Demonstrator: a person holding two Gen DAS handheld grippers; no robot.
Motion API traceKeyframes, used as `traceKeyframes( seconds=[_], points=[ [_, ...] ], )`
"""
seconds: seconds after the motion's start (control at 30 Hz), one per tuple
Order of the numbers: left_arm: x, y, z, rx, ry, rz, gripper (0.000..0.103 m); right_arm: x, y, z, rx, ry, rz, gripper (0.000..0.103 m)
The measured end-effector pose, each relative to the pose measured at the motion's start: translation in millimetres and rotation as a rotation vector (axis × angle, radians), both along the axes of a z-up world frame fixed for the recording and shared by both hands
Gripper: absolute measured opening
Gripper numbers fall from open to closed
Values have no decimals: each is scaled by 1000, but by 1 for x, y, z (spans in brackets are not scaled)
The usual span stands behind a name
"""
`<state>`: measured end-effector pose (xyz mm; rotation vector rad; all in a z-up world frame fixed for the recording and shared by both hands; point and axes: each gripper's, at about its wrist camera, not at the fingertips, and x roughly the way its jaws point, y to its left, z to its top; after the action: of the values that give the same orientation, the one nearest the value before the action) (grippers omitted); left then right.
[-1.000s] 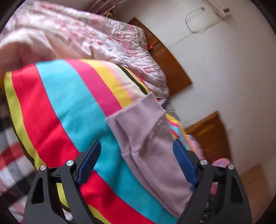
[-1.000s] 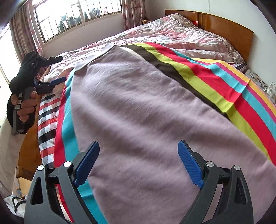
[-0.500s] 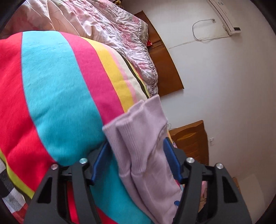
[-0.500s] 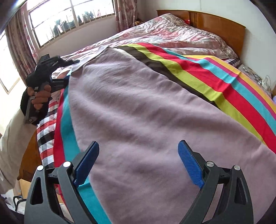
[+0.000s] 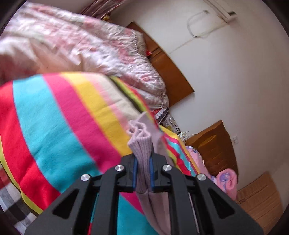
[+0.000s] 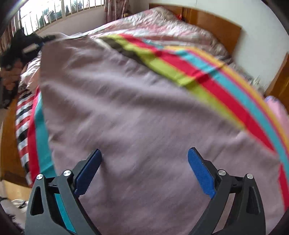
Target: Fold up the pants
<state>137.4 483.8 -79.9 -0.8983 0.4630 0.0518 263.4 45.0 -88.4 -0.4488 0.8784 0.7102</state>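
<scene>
The lilac pants [image 6: 135, 108] lie spread flat across a striped blanket [image 6: 207, 72] on the bed. In the left wrist view my left gripper [image 5: 142, 159] is shut on the ribbed cuff [image 5: 140, 142] of one pant leg, which bunches up above the blue pads and hangs down below them. That gripper shows as a dark blur [image 6: 32, 47] at the pants' far left corner in the right wrist view, with a hand [image 6: 10, 72] under it. My right gripper [image 6: 144, 166] hovers open over the near part of the pants, nothing between its pads.
A pink floral quilt [image 5: 90, 45] is piled at the head of the bed against a wooden headboard [image 5: 169, 72]. A wooden nightstand [image 5: 215, 144] and a cardboard box [image 5: 260, 198] stand beside the bed. A checked sheet [image 6: 23, 117] hangs at the bed's left edge below a window [image 6: 54, 10].
My left gripper's jaws closed from wide open onto the ribbed cuff and lifted it off the blanket. The right gripper stayed open and shifted over the pants; its view is now blurred.
</scene>
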Motion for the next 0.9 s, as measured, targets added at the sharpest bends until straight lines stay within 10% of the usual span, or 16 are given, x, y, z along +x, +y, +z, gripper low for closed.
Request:
traceKeyframes(
  seconds=[0.17,0.37,0.57,0.77,0.9],
  points=[
    [7,-45,67,137,-68,-13,10,58,29,-17,81,228,142,98],
    [6,-120,140,256,-175,-110,10,56,-14,21,232,111,75,95],
    [27,-274,196,487,-272,-395,10,20,-185,74,349,-110,-296,97],
    [41,-464,120,639,-196,-865,19,-28,-346,91,407,-185,-738,97],
    [35,-535,39,736,-45,-1091,30,-56,-366,76,441,-128,-757,97]
  ],
)
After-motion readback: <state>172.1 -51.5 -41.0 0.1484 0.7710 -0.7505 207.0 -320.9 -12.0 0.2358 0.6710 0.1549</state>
